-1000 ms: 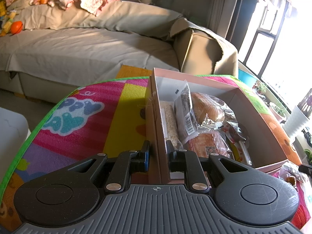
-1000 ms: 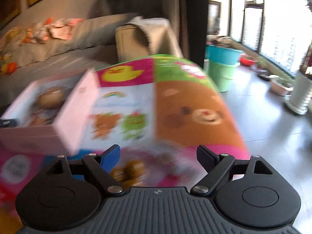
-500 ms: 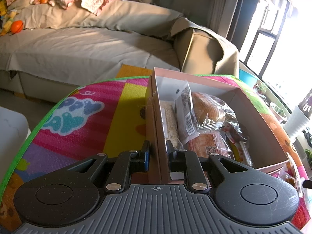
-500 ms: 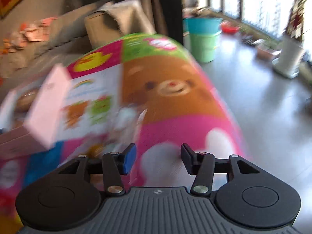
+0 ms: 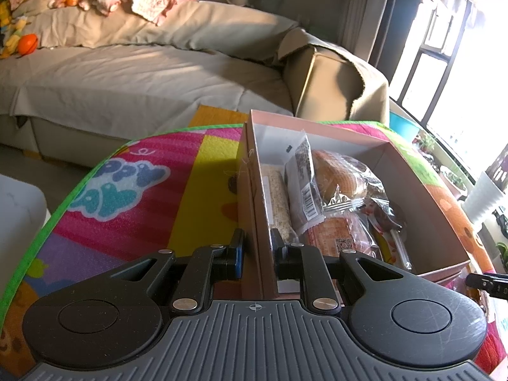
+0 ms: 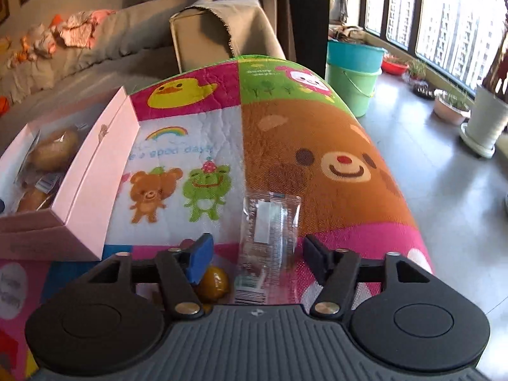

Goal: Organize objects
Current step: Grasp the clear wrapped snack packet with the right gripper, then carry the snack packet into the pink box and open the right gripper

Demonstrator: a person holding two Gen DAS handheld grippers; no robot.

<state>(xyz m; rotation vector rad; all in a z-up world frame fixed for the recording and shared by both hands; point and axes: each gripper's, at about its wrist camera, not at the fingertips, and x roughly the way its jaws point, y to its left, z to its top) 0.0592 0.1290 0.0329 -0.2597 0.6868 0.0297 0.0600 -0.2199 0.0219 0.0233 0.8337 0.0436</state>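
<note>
A pink cardboard box [image 5: 422, 190] filled with wrapped breads and snack packets [image 5: 336, 197] sits on a colourful play mat. My left gripper [image 5: 256, 247] is shut on the box's near left wall. In the right wrist view the box [image 6: 85, 187] stands at the left. My right gripper [image 6: 257, 247] is open, with a clear plastic packet [image 6: 270, 225] lying on the mat between its fingers. A small round yellow-brown item [image 6: 214, 282] lies by the left finger.
A grey sofa [image 5: 143, 73] with clothes and toys runs behind the mat [image 5: 127, 190]. Teal and green buckets [image 6: 352, 73] and potted plants [image 6: 482, 117] stand on the tiled floor to the right of the mat [image 6: 336, 158] edge.
My right gripper swung over the mat and now frames the clear packet; its jaws narrowed, then widened again. The left gripper and box have stayed put.
</note>
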